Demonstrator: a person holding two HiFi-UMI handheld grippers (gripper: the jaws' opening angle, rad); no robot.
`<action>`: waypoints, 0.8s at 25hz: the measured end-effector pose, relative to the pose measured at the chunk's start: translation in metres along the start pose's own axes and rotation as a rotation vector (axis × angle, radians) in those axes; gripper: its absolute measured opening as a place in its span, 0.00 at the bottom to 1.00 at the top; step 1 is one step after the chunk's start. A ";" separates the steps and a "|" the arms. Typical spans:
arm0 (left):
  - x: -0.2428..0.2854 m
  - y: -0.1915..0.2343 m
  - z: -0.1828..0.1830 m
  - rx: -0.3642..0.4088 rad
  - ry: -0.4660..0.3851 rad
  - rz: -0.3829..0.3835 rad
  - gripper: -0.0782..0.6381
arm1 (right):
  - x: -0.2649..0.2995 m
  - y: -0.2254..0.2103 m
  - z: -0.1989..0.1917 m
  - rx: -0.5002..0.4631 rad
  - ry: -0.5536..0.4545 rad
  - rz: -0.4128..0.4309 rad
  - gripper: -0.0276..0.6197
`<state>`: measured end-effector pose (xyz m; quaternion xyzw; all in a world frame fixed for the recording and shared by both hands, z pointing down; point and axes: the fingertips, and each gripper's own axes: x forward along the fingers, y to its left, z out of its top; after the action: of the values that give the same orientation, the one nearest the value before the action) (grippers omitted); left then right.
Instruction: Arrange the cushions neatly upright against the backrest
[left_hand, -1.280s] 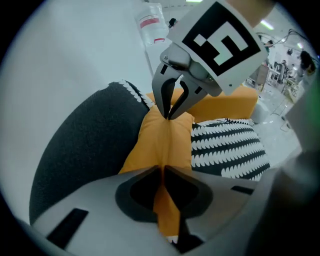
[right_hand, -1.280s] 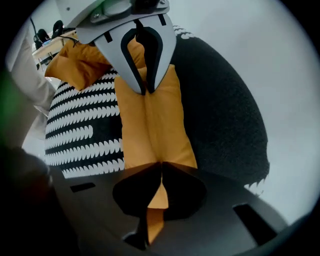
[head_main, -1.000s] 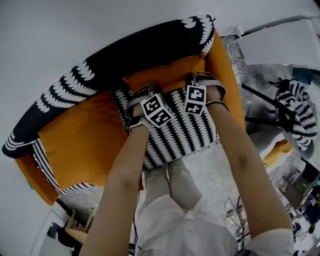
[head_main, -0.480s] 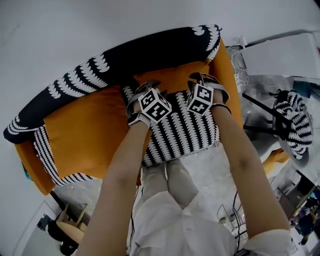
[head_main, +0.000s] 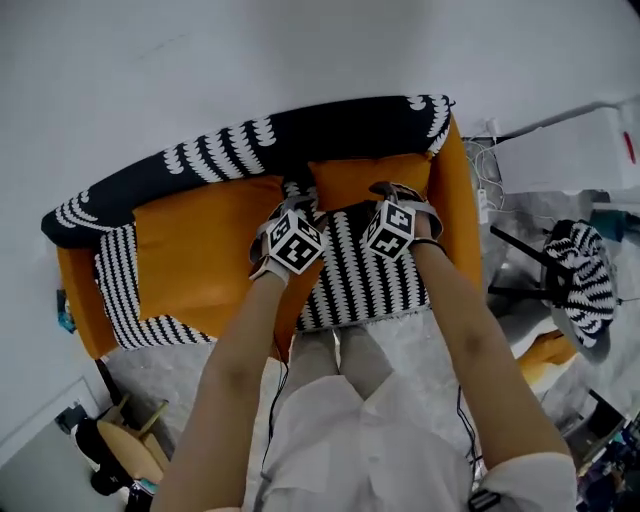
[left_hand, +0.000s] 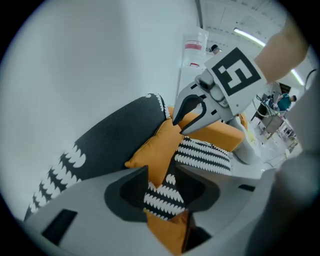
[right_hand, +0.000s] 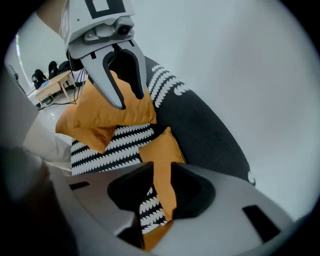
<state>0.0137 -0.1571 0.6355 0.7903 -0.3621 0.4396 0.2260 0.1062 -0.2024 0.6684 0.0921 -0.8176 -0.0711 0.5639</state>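
Note:
A small orange cushion (head_main: 370, 177) stands upright against the sofa's black-and-white backrest (head_main: 250, 145), at the right end. A large orange cushion (head_main: 200, 250) lies across the left of the seat. Both grippers hover over the striped seat (head_main: 360, 285) in front of the small cushion. My left gripper (head_main: 296, 197) is open, its jaws having just been opening, with nothing between them. My right gripper (head_main: 386, 188) is open too, its jaws just opened further, and also empty. Through each gripper's gap the small cushion (left_hand: 155, 147) (right_hand: 162, 150) shows farther off.
A patterned side cushion (head_main: 120, 280) lies at the sofa's left arm. To the right are a white appliance (head_main: 570, 150), cables (head_main: 485, 170) and a black-and-white round seat (head_main: 588, 280). A wooden chair (head_main: 130, 447) stands lower left. The person's legs (head_main: 340, 360) touch the sofa front.
Both grippers have let go of the small orange cushion's top and lifted off it. The cushion stays upright against the backrest. The head view now takes in the whole sofa.

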 end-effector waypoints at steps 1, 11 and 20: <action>-0.015 -0.002 -0.014 -0.010 0.015 0.006 0.36 | -0.004 0.010 0.010 -0.004 -0.016 0.021 0.22; -0.158 0.040 -0.171 -0.185 0.134 0.119 0.36 | -0.005 0.093 0.110 -0.101 -0.127 0.188 0.28; -0.222 0.145 -0.268 -0.074 0.165 0.074 0.41 | 0.027 0.131 0.191 -0.098 -0.071 0.256 0.35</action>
<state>-0.3185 0.0146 0.5881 0.7285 -0.3871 0.4976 0.2680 -0.0908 -0.0791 0.6545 -0.0432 -0.8376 -0.0418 0.5430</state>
